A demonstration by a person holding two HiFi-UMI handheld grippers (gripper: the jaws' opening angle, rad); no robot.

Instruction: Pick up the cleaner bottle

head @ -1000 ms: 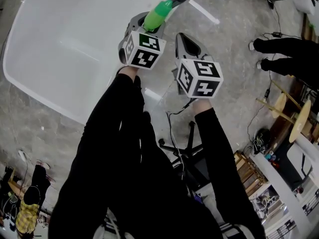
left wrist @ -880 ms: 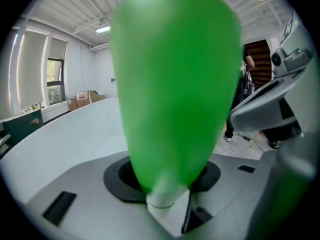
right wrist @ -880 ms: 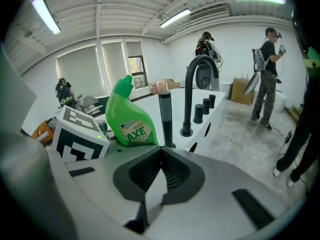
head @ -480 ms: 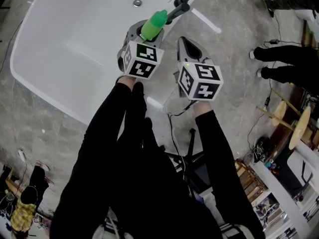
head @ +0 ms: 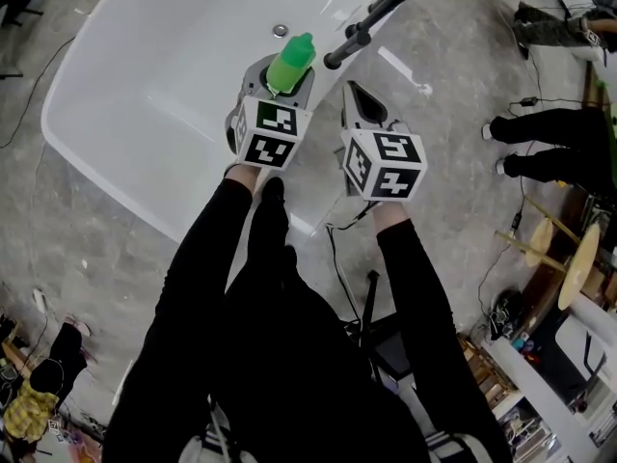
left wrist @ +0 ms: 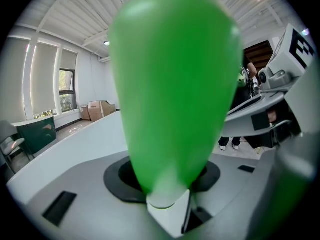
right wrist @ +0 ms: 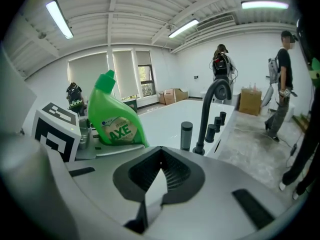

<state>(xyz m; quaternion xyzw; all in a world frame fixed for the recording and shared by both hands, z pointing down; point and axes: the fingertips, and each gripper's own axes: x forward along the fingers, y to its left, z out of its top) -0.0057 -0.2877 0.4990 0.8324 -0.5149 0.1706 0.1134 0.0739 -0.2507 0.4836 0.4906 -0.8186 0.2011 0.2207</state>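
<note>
The green cleaner bottle (head: 290, 62) sticks up from my left gripper (head: 279, 77), which is shut on it, above the white bathtub (head: 145, 85). In the left gripper view the bottle (left wrist: 172, 84) fills the middle of the picture and hides the jaws' tips. The right gripper view shows the same bottle (right wrist: 114, 116), its label facing me, held beside the left gripper's marker cube (right wrist: 54, 126). My right gripper (head: 356, 101) hangs just right of the left one, with its jaws together and nothing in them (right wrist: 159, 176).
A black tap (head: 386, 8) curves over the tub's far rim, with black knobs (right wrist: 186, 134) beside it. The drain (head: 281, 30) lies beyond the bottle. People (head: 549, 148) stand on the grey floor to the right. Shelves and cables (head: 540, 355) sit at lower right.
Both grippers have risen, the left one carrying the bottle up with it. The bottle stands more upright than a second ago and sits clear of the tap.
</note>
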